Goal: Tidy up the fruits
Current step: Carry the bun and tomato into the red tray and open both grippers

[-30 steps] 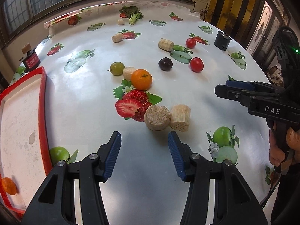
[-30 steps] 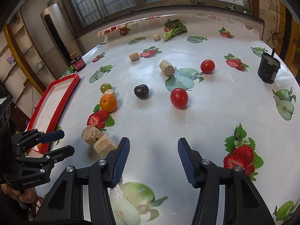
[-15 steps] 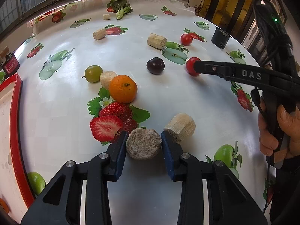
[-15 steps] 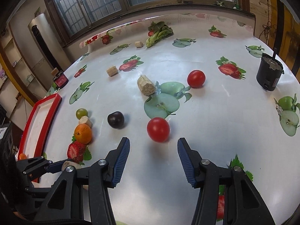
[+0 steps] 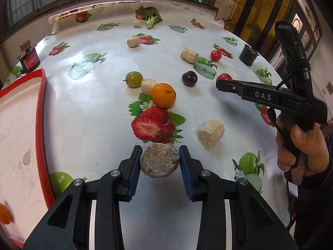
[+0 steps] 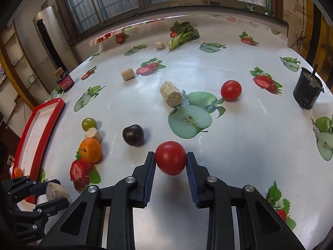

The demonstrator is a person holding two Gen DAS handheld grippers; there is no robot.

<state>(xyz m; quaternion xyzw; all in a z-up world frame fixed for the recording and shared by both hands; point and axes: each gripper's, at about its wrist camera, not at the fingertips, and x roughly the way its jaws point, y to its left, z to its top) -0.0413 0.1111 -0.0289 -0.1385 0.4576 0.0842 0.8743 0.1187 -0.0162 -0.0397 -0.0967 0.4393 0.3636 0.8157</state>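
On the fruit-print table [image 5: 87, 112], the left gripper [image 5: 159, 160] clamps a brown round chunk [image 5: 159, 160] beside the red tray [image 5: 39, 125]; only its view reads "DAS" on the right gripper [image 6: 170, 158], whose closing pads press a red tomato [image 6: 170, 158].

Left tongs [image 5: 159, 162], black two-finger unit with blue ribbed pads, angled steeply downward; both pads pressed against the sides of a rough brown-grey cylindrical chunk [image 5: 159, 160], grip firm. Right tongs [image 6: 171, 161], same black build with blue pads, likewise pitched downward; jaws closing, with a smooth round red tomato [image 6: 170, 158] between them and both pads at its sides. The person's right hand [image 5: 301, 145], bare, wrapped around the right handle, thumb on top.
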